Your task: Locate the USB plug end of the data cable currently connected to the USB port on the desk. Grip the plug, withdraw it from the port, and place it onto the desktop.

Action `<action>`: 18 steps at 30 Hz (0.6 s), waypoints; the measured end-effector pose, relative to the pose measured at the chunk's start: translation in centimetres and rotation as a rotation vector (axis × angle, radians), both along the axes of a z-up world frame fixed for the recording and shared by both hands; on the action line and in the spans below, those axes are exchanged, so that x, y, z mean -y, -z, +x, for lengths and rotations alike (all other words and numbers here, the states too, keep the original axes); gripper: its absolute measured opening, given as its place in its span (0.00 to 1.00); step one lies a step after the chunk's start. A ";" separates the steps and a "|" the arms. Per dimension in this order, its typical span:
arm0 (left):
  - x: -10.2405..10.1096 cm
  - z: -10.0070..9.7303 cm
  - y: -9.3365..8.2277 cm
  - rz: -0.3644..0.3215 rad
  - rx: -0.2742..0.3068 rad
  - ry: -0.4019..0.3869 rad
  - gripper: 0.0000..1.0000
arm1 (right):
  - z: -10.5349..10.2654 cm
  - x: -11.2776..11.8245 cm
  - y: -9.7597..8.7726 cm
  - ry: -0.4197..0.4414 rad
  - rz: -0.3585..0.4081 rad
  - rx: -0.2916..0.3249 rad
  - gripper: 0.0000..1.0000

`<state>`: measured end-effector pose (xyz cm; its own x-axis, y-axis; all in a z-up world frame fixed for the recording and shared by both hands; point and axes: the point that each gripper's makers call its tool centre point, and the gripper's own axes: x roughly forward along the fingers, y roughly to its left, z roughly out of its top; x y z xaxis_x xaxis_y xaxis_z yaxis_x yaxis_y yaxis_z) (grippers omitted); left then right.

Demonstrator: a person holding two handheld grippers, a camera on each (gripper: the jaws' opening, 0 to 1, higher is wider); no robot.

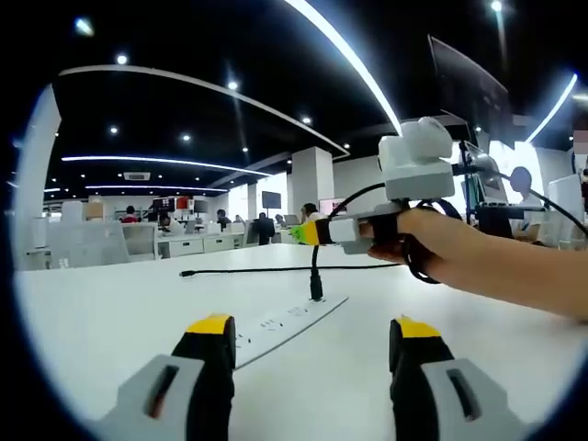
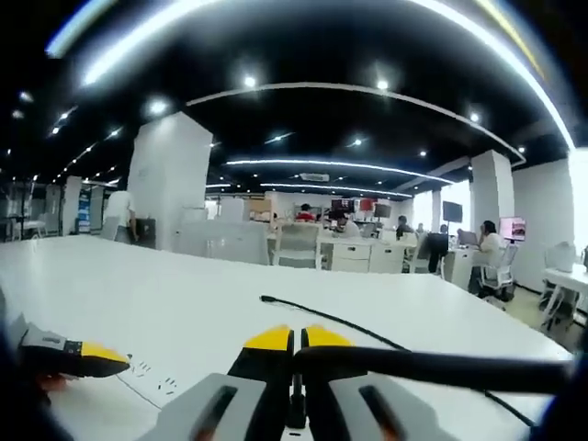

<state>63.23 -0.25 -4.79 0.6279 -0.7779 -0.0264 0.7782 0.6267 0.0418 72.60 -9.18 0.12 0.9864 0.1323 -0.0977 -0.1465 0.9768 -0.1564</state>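
At centre frame the plug (image 1: 316, 289) sits upright in the power strip (image 1: 285, 323), not yet withdrawn. Right gripper (image 1: 308, 233) pinches its cable (image 1: 266, 270) above; left gripper (image 1: 308, 354) is spread.

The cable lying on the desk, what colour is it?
Black. The cable shows best in the left gripper view, running across the white desk.

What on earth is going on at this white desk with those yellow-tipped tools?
A person holds a gripper in each hand over a white desk. The right gripper is shut and seems to pinch the black cable just above its plug, which sits in the power strip. The left gripper hangs open nearby, holding nothing.
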 end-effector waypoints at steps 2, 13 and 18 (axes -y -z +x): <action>0.0 0.0 0.0 -0.002 -0.002 0.000 0.68 | 0.4 0.4 -0.1 -0.003 0.062 0.002 0.05; 0.0 -0.1 0.0 0.007 0.003 0.001 0.68 | 0.2 1.8 -0.2 0.003 0.171 0.017 0.05; 0.0 -0.1 0.1 0.009 0.003 0.002 0.68 | 0.3 0.6 -0.2 -0.009 0.069 0.009 0.05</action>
<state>63.09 -0.26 -4.86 0.6268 -0.7786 -0.0313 0.7790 0.6251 0.0502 72.87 -9.78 0.33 0.9860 0.1470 -0.0787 -0.1539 0.9840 -0.0901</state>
